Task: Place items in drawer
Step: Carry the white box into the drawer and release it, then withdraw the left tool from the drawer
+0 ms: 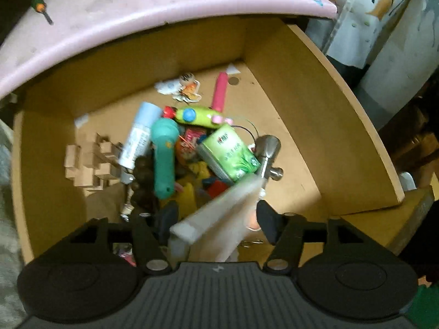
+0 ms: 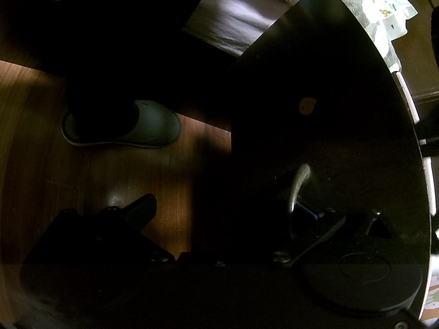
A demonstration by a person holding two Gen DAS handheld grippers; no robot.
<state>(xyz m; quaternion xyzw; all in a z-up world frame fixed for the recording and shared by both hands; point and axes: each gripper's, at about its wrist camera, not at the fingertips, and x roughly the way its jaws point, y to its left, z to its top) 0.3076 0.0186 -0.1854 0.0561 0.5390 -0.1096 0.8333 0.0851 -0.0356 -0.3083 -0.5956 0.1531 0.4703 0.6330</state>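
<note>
- The open brown wooden drawer (image 1: 323,126) already holds a heap of small things: a green tin box (image 1: 229,152), a teal plastic toy microphone (image 1: 164,156), a white-and-pale-blue spray can (image 1: 138,137), a pink cylinder (image 1: 220,91), a yellow-green toy with a blue dot (image 1: 196,116), a metal tap fitting (image 1: 267,153) and light wooden blocks (image 1: 87,164). So a good part of the task looks done.
- The item in play now is a pale, whitish flat box (image 1: 216,219), blurred, right over the drawer's near end between the two fingers of the left hand-held gripper (image 1: 216,222).
- That gripper's jaws stand apart and its dark pads do not seem to press the box; I judge it let go, dropping into the drawer.
- The box's long axis runs slantwise, from low left by the gripper up to the right, its far end pointing toward the tap fitting and green tin.
- A screwdriver (image 1: 41,9) and other oddments lie on the pink bench (image 1: 170,2) above the drawer, so more may be left to put in.
- The right hand-held gripper (image 2: 227,213) sits in deep shadow by the dark drawer front (image 2: 329,96) and its curved metal handle (image 2: 297,186); the jaws look spread, holding nothing I can see.
- A grey slipper (image 2: 123,123) stands on the wooden floor (image 2: 41,164).
</note>
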